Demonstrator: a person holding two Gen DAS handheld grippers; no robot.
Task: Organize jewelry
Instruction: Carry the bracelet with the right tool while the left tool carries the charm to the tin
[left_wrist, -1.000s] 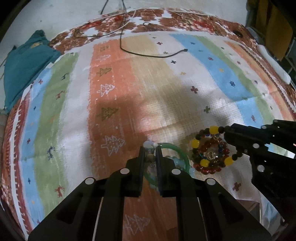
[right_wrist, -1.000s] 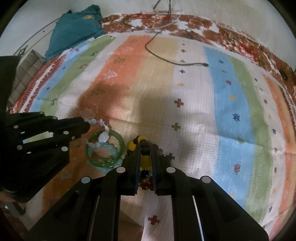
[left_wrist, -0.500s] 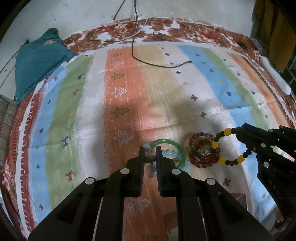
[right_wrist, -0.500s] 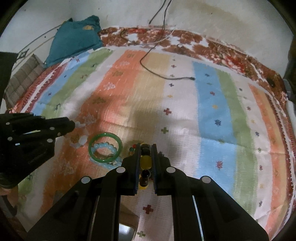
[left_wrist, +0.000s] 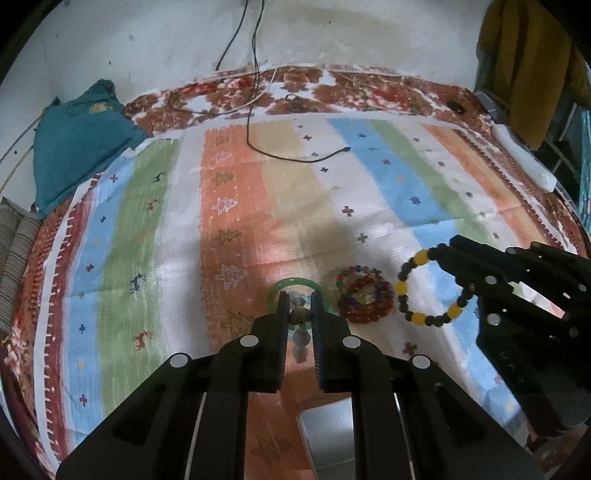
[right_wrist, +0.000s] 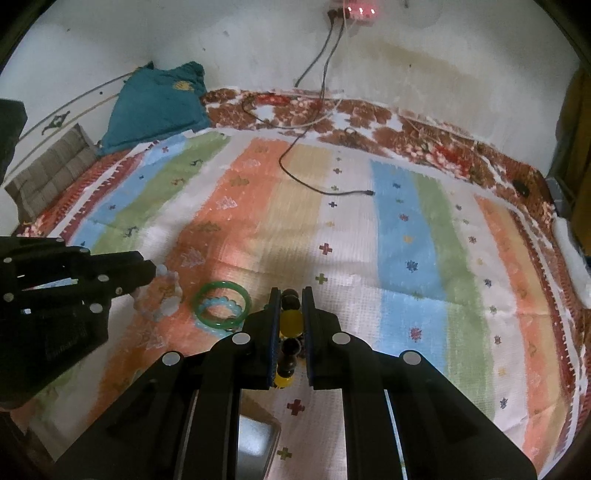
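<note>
Left wrist view, left tool (left_wrist: 300, 308) clamping pale bead bracelet (right_wrist: 168, 295), right tool (right_wrist: 290, 308) clamping black-and-yellow bracelet (left_wrist: 432, 290).

My left gripper (left_wrist: 299, 314) pinches a pale beaded bracelet (left_wrist: 298, 334) above the green glass bangle (left_wrist: 294, 284). My right gripper (left_wrist: 448, 254) grips a black-and-yellow beaded bracelet (left_wrist: 430, 291), beside dark red beaded bracelets (left_wrist: 364, 297) on the striped cloth (left_wrist: 236, 206).
</note>
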